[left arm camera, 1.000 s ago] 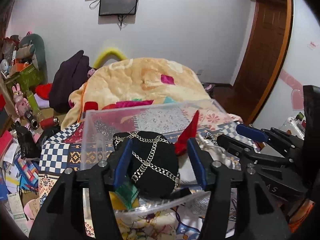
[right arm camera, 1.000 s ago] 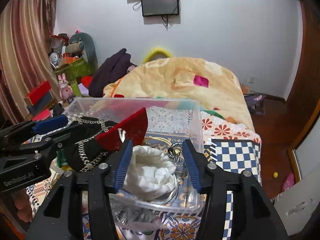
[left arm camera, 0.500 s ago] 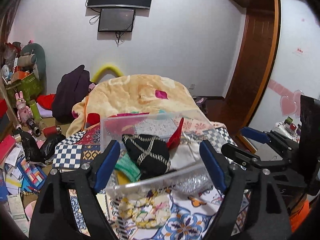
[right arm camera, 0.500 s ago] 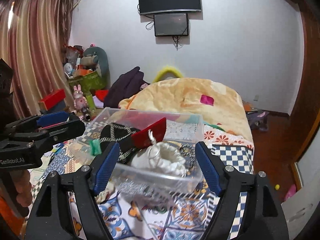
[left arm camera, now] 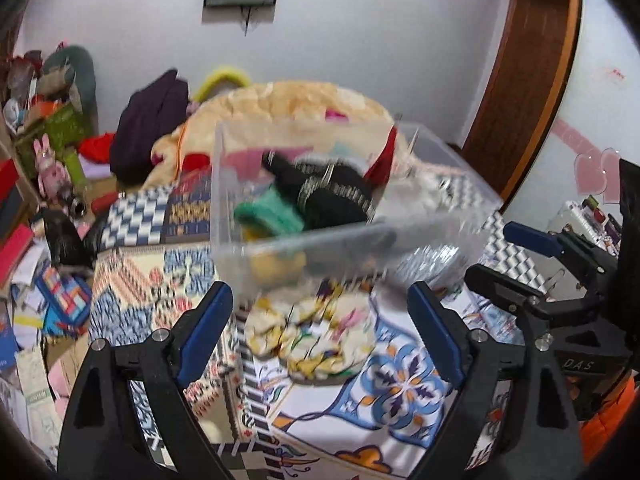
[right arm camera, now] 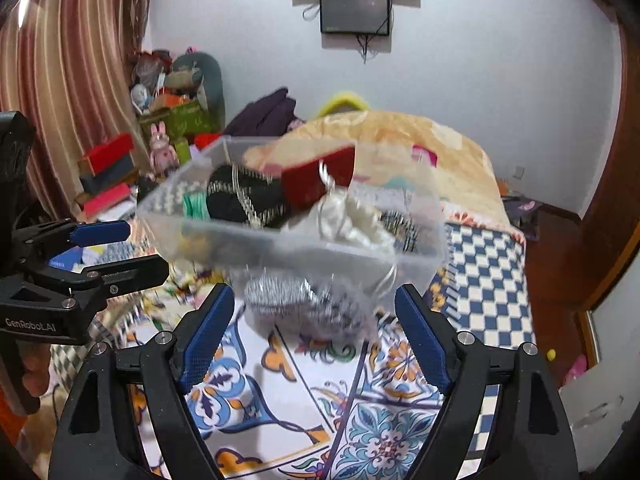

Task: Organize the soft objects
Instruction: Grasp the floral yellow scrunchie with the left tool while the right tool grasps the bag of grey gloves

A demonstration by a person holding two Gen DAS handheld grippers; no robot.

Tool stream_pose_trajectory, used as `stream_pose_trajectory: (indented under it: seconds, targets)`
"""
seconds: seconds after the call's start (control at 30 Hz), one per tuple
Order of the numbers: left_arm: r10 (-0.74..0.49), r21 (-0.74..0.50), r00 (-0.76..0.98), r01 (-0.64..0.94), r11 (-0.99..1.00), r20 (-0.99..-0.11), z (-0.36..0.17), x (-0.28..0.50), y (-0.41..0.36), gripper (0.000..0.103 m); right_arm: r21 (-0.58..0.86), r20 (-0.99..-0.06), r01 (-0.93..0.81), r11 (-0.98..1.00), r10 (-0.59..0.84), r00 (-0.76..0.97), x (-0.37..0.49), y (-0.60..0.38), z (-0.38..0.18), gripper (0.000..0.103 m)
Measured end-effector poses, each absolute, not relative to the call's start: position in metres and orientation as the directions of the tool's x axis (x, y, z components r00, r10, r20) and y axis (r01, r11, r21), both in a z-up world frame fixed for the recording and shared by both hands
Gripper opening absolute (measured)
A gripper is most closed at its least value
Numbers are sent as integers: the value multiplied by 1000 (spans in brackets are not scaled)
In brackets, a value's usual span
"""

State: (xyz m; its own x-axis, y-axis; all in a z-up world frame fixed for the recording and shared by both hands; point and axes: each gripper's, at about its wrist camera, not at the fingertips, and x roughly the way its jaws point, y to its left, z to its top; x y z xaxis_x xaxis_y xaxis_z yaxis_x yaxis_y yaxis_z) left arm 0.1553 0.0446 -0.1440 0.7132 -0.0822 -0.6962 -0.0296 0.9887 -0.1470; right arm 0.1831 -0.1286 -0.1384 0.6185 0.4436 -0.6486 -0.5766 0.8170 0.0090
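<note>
On patterned bedspread [right arm camera: 392, 436], clear bin [left arm camera: 320, 240] (blurred), both tools agape

Clear bin [left arm camera: 256, 184] of soft items (blurred), on bed

left gripper [left arm camera: 320, 336]: jaws wide apart, holding nothing
right gripper [right arm camera: 314, 336]: jaws wide apart, holding nothing

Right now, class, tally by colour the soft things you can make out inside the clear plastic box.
Black, chain-trimmed piece: 1
Green knit: 1
White cloth bundle: 1
Yellow piece: 1
Total: 4 in the clear box; blur may hide others.
</note>
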Motion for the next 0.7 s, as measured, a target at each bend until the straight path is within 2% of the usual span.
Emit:
stream_pose_trajectory:
  seconds: [0.27,0.47,0.6,0.7]
  targets:
    - [-92,-150,661,-31,988,-745,-177,165,41,89,53,-724,-558,828,417,549,196,-116,-168,81]
    - [-96,-167,644,-50,985,-759,-190,172,44,89,99,-736,-533,840,423,529,206,-115,-174,81]
    - [-98,-159,636,-40,986,-766,-198,173,40,78,111,-734,-526,843,426,528,209,-117,-173,81]
    - [-99,-144,641,-18,989,-761,-199,172,35,67,100,-730,-526,845,421,538,206,-117,-173,73]
